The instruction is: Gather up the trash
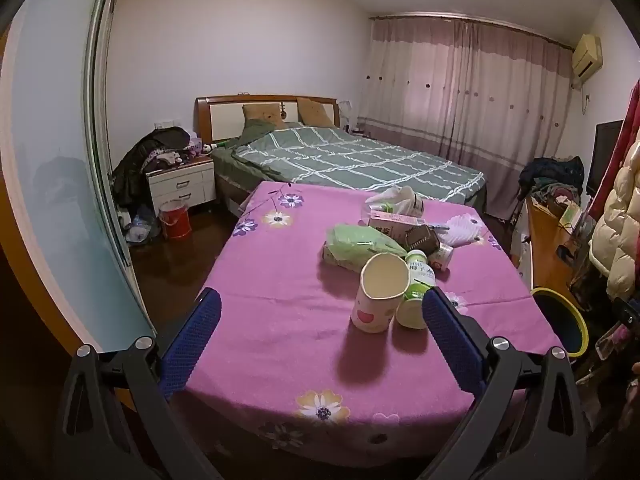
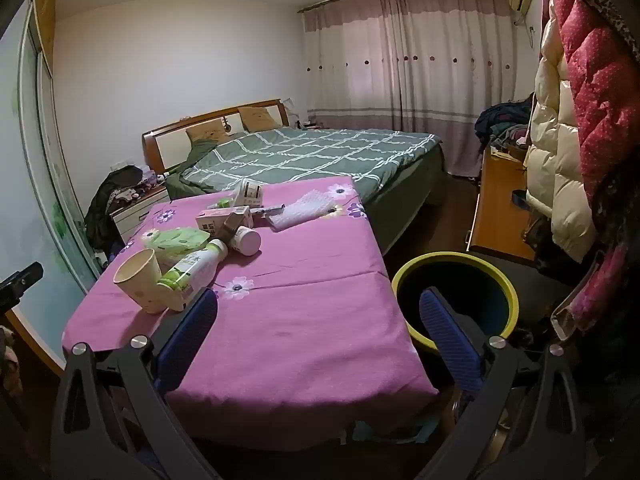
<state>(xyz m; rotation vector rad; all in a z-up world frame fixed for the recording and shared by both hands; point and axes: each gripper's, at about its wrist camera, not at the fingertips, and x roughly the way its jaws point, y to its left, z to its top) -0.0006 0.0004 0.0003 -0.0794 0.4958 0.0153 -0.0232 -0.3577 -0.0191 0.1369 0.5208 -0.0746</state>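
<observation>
A pile of trash lies on the purple flowered tablecloth (image 1: 280, 300): a white paper cup (image 1: 378, 294), a green-labelled bottle (image 1: 418, 286) lying beside it, a green plastic bag (image 1: 360, 246), a pink carton (image 1: 394, 224) and a bubble-wrap piece (image 1: 460, 230). My left gripper (image 1: 320, 304) is open and empty, just short of the cup. My right gripper (image 2: 318, 304) is open and empty, above the table's right edge. The cup (image 2: 138, 280), bottle (image 2: 196, 266) and a yellow-rimmed bin (image 2: 456, 296) show in the right wrist view.
The bin (image 1: 560, 320) stands on the floor to the right of the table. A green-quilted bed (image 1: 352, 160) lies behind the table. A wooden desk (image 2: 500, 216) and hanging coats (image 2: 560, 140) are at the right, a mirrored wardrobe (image 1: 52, 160) at the left.
</observation>
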